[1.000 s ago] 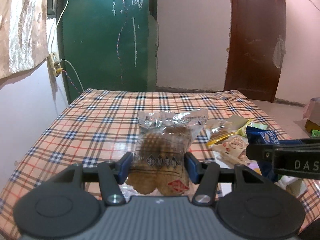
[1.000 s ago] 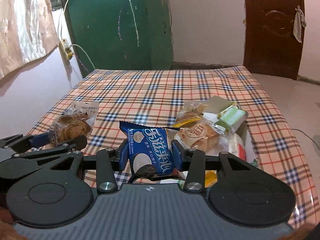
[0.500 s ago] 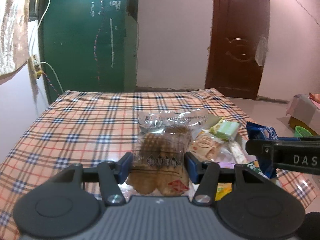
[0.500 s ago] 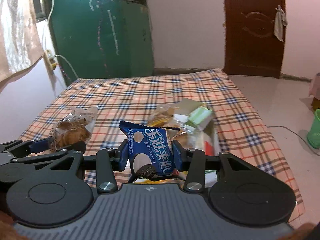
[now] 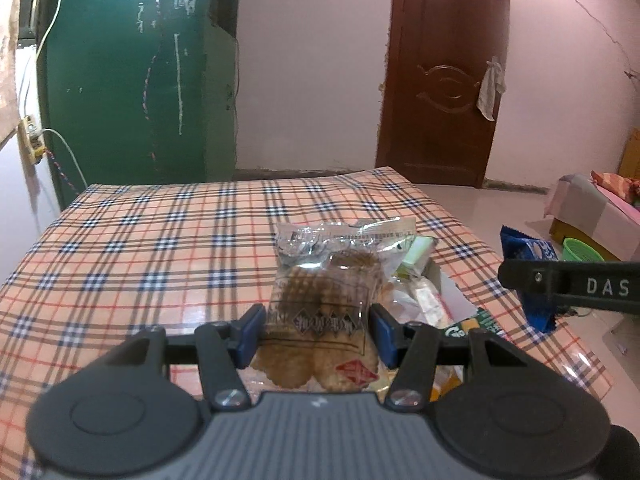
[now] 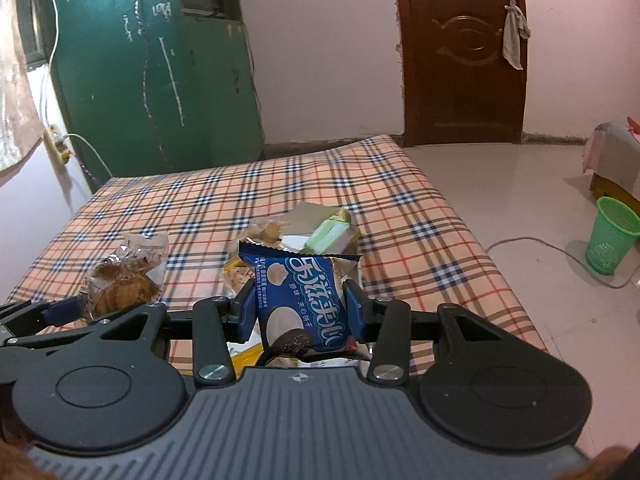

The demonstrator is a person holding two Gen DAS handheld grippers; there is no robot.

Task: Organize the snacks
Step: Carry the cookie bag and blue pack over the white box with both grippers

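My left gripper [image 5: 318,334] is shut on a clear packet of brown biscuits [image 5: 324,304], held upright above the plaid table [image 5: 160,248]. My right gripper [image 6: 302,308] is shut on a blue sandwich-biscuit packet [image 6: 300,300]. The left wrist view catches that blue packet [image 5: 528,256] at the right, in the right gripper's black finger [image 5: 576,286]. The biscuit packet [image 6: 124,276] shows at the left of the right wrist view. A pile of other snacks [image 6: 320,232] lies on the table behind both packets.
The snack pile holds a pale green packet [image 5: 416,256] and a white one [image 5: 428,300]. A green mesh bin [image 6: 610,246] stands on the tiled floor to the right of the table. A brown door [image 5: 444,76] and a green door [image 5: 132,80] are at the back.
Both grippers have swung to the right with their packets still held. The brown door, the floor and the green bin have come further into view, and the left wall has slid out.
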